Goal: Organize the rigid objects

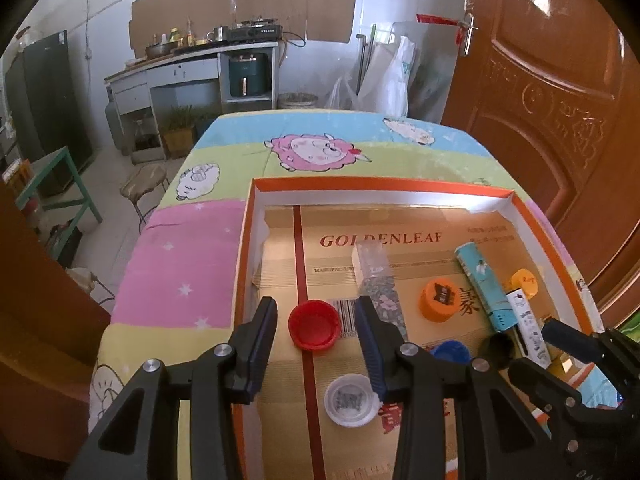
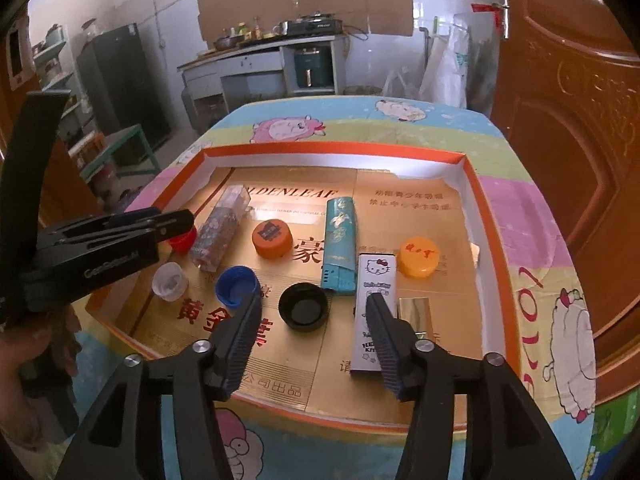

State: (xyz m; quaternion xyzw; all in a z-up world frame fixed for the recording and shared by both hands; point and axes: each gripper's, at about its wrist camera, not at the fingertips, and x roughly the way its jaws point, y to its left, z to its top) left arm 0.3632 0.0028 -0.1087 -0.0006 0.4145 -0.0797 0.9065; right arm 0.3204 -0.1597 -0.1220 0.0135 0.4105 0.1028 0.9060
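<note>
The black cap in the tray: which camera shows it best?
The right wrist view: the black cap lies whole, hollow side up, between the open fingers. In the left wrist view the cap is partly hidden behind the gripper.

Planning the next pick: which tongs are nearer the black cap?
Right. The right tongs frame the black cap; the left tongs sit over the red cap, farther left.

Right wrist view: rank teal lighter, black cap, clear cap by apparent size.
1. teal lighter
2. black cap
3. clear cap
The lighter lies farther back yet looks largest. The caps' gap is small.
</note>
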